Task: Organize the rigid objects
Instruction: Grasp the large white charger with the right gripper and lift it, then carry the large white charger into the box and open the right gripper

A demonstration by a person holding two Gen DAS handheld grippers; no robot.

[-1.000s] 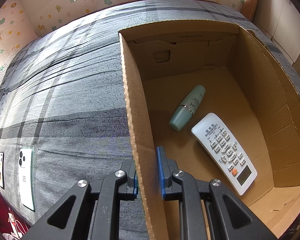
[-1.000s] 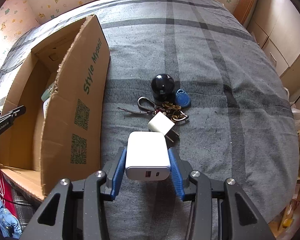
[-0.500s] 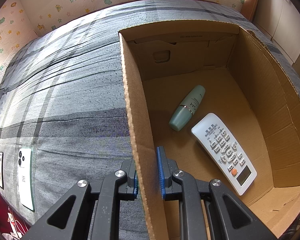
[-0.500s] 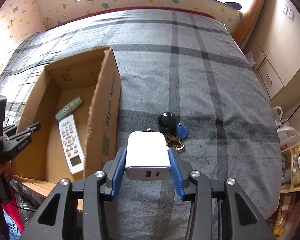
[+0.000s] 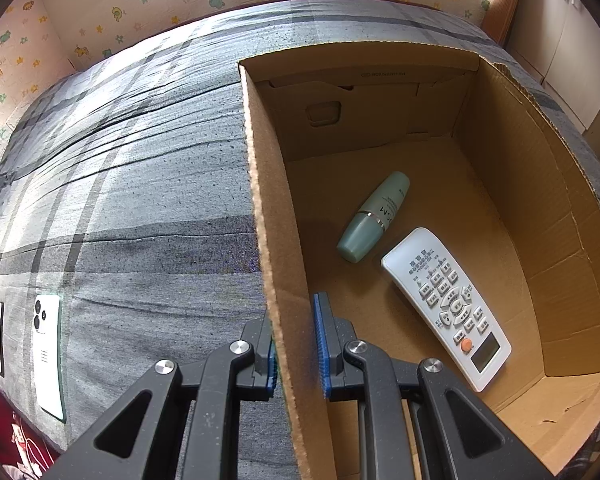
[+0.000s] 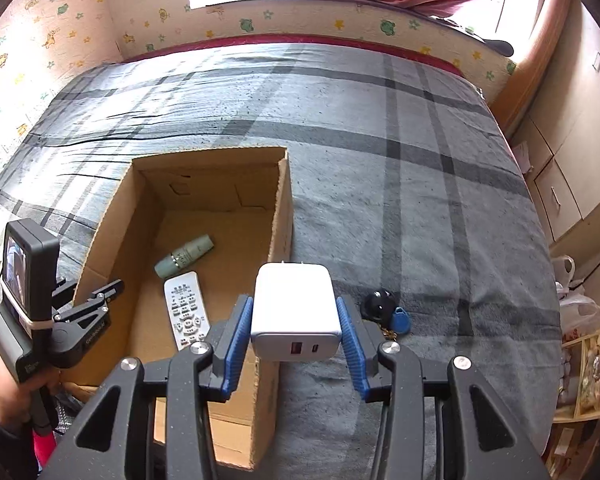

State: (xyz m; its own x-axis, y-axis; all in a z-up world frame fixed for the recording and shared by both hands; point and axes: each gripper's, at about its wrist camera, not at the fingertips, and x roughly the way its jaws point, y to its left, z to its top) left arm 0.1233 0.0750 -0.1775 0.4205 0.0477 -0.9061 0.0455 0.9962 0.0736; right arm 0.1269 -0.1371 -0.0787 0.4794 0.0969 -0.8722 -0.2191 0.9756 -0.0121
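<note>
My left gripper is shut on the left wall of an open cardboard box on the bed; it also shows in the right wrist view. Inside the box lie a green bottle and a white remote control, also seen in the right wrist view as the bottle and the remote. My right gripper is shut on a white USB charger and holds it high above the box's right wall.
A black ball and a blue key fob on a key bunch lie on the grey plaid bedspread right of the box. Two phones lie at the bed's left edge. Cabinets stand to the right.
My right gripper has risen and moved left with the charger, from low over the keys to above the box's right wall. The left gripper has stayed on the box wall.
</note>
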